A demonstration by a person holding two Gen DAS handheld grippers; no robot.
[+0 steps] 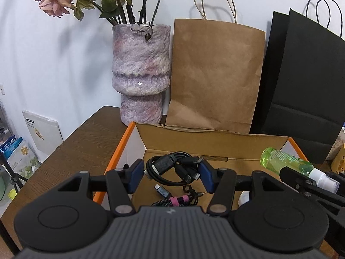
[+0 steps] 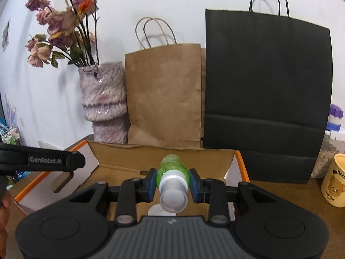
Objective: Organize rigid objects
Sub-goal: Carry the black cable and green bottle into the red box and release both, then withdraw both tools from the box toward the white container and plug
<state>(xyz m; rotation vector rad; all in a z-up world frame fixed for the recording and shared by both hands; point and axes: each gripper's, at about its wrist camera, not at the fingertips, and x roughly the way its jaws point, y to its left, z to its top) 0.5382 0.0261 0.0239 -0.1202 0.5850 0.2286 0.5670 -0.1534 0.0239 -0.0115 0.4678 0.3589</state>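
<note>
Right now both of my claws hang over the open cardboard box (image 1: 215, 144) on the wooden worktop (image 1: 86, 142). My left claw (image 1: 171, 173) is clenched on a coiled black USB cable bundle (image 1: 170, 166), its blue pads pressing the loops from either side above the box floor. My right claw (image 2: 172, 180) grips the green spray bottle (image 2: 171, 168) around its shoulder, white cap (image 2: 173, 198) pointing back toward me.

Trouble, as I judge it, could come from the cable: it is a loose coil, so a loop may slip out of the pads and catch on the pink-banded braided cable (image 1: 172, 201) or the small adapter (image 1: 162, 191) lying below. The bottle is round and slick, held lying along the jaws; it could twist or slide forward if I tip the claw further, then roll once released. With both claws close together over one box, they might also knock each other, or clip the box's raised rear flap (image 2: 163, 153).
</note>
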